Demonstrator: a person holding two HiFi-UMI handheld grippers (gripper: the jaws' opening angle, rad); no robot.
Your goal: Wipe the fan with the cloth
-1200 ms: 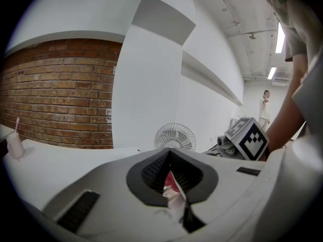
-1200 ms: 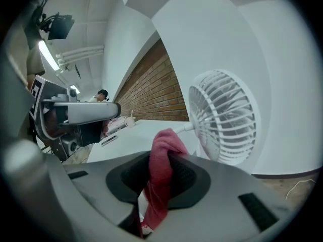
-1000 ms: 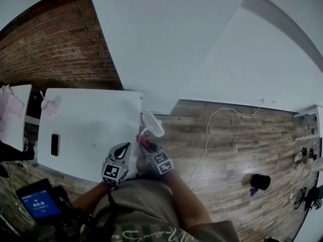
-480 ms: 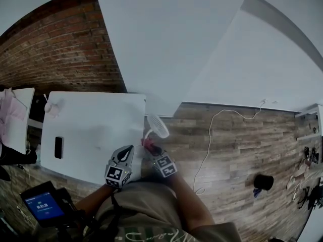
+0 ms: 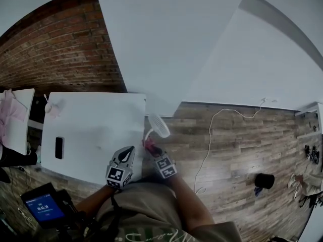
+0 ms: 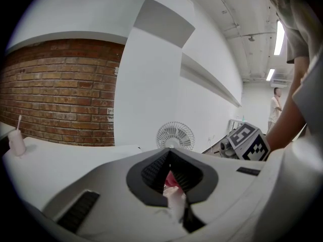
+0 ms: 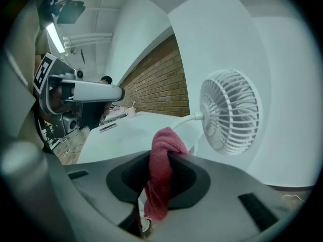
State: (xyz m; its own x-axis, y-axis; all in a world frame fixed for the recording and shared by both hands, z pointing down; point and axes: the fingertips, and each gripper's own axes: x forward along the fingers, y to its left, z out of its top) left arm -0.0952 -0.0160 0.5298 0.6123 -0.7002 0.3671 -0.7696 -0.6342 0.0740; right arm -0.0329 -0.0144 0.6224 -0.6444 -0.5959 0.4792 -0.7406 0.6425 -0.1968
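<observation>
**Right hand-held gripper** (image 7: pixel 160 171): jaws pinching a red cloth (image 7: pixel 162 153). The cloth is folded over between the pads, bulges above them and hangs below.

**Left hand-held gripper** (image 6: pixel 171 181): jaws pressed together. A small pink-and-white patch shows in the slit between them; what it is cannot be told. In the head view it lies just left of the right hand-held gripper, and both point away from the person.

**Fan** (image 7: pixel 229 110): small, white, with a round grille head on a curved white stem. It stands at the near right corner of the worktop (image 5: pixel 91 130), just ahead of the cloth. The cloth's top is close by the stem, but whether they touch cannot be told.

**Worktop**: white and rectangular.
- A dark phone (image 5: pixel 58 147) lies flat near its left edge.
- A small pale bottle with a stick in it (image 6: pixel 16 141) stands at its far left corner.

**Surroundings**:
- A brick wall (image 5: pixel 60 49) adjoins a white wall behind the worktop.
- A white cable (image 5: pixel 207 135) trails across the wood-plank floor (image 5: pixel 237 150).
- A device with a lit blue screen (image 5: pixel 44 205) sits at the lower left.
</observation>
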